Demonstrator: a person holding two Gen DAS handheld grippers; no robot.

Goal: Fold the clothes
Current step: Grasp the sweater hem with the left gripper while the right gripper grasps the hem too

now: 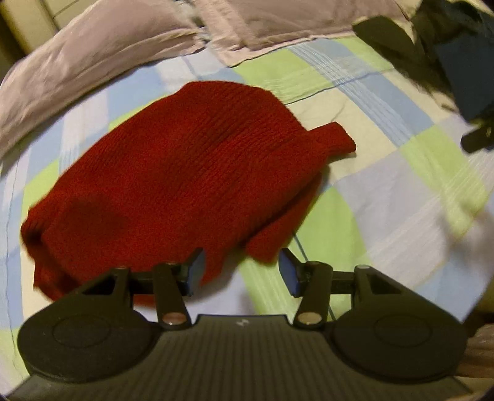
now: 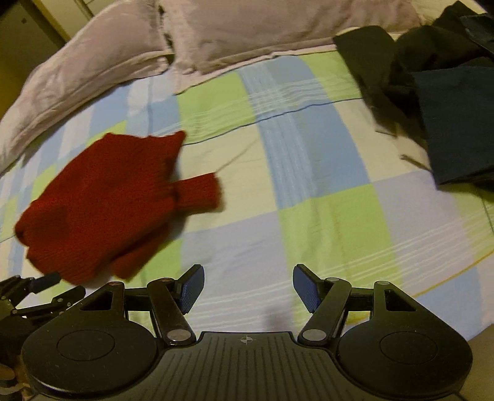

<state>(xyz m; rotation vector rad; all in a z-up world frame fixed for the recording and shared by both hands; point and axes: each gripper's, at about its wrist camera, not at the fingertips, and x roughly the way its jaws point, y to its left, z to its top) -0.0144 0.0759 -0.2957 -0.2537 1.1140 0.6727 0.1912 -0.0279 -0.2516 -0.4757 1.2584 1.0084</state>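
Note:
A red knitted sweater (image 1: 173, 185) lies folded into a bundle on the checked bedsheet (image 1: 386, 191), with one cuff sticking out to the right. My left gripper (image 1: 242, 273) is open and empty, just in front of the sweater's near edge. In the right wrist view the sweater (image 2: 105, 203) lies at the left. My right gripper (image 2: 248, 288) is open and empty over bare sheet (image 2: 308, 185), to the right of the sweater. The left gripper's fingers (image 2: 40, 282) show at the lower left edge of that view.
Lilac pillows (image 1: 123, 46) lie along the far side of the bed, also in the right wrist view (image 2: 247, 27). A pile of dark clothes (image 2: 432, 92) lies at the back right; it also shows in the left wrist view (image 1: 447, 55).

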